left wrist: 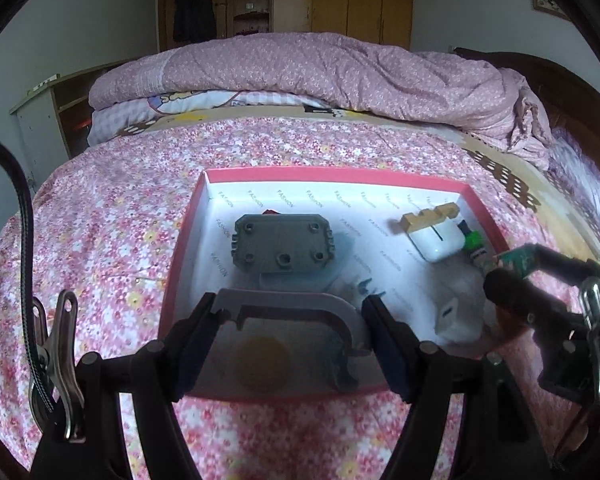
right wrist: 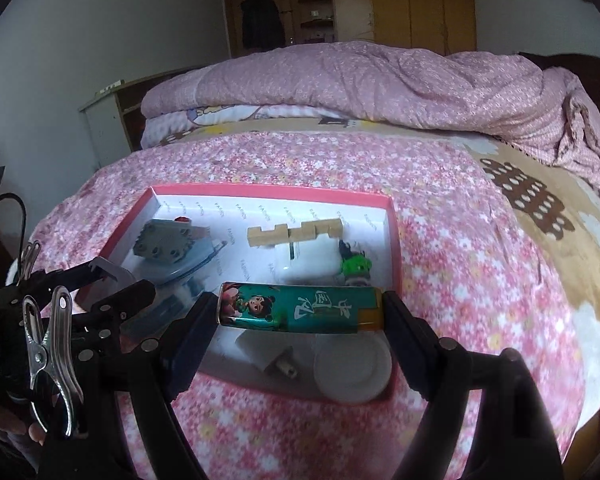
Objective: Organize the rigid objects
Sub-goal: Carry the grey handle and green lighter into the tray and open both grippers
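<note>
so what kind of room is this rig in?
Almost certainly a home bedroom: a bed with a pink floral sheet, a bunched pink quilt behind it, and a tall wooden wardrobe against the far wall.

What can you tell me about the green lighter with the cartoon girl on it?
The lighter is a slim, shiny teal stick with a cartoon girl, white writing and a see-through amber end. It lies sideways, clamped end to end between the right tongs, held up over the pink box. Only the two pads seem to touch it. From the left camera just a bit of it shows.
</note>
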A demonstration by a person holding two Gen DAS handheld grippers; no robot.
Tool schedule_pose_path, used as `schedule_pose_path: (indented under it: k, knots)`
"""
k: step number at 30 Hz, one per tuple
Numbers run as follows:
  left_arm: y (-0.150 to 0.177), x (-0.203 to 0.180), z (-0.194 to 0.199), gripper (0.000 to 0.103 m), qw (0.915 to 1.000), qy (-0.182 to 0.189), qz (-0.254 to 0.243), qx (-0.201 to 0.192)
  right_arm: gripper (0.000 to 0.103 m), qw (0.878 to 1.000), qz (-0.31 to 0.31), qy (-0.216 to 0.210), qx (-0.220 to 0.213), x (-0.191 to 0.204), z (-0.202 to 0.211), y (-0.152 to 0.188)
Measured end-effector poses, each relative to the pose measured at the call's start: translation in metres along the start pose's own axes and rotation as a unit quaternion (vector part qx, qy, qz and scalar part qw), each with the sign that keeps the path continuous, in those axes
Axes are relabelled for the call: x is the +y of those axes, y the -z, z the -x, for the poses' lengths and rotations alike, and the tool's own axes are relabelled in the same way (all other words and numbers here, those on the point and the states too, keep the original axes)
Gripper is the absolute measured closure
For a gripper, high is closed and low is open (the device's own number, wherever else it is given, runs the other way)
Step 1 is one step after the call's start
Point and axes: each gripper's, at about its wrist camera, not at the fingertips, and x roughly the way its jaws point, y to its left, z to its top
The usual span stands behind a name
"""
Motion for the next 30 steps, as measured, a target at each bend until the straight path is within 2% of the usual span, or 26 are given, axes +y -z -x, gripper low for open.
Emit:
schedule_pose_path:
  k: [7,11,15,18,30]
  knots:
    - [-0.005,0.001,-0.010,0.027,1.0000,0.003,0.003,0.003,0.020,1.000,-0.008,-0.013,0.014,-0.002,-0.015,-0.004]
    - [-0.007,0.004,-0.018,0.022,0.9997,-0.001,0.014,0.018,0.020,1.000,-0.014,-0.016,0.022,-0.003,-0.021,-0.003]
    - [-0.007,0.009,-0.022,0.019,0.9994,0.002,0.029,0.019,0.018,1.000,-0.008,-0.014,0.013,0.000,-0.022,-0.001]
    - [-0.007,0.009,-0.022,0.017,0.9994,-0.001,0.027,0.019,0.008,1.000,0.003,-0.005,0.000,0.003,-0.019,-0.002]
    - [-0.008,0.003,-0.005,0.016,0.9999,-0.001,0.015,0.009,0.008,1.000,0.015,-0.007,-0.006,0.010,-0.007,-0.001]
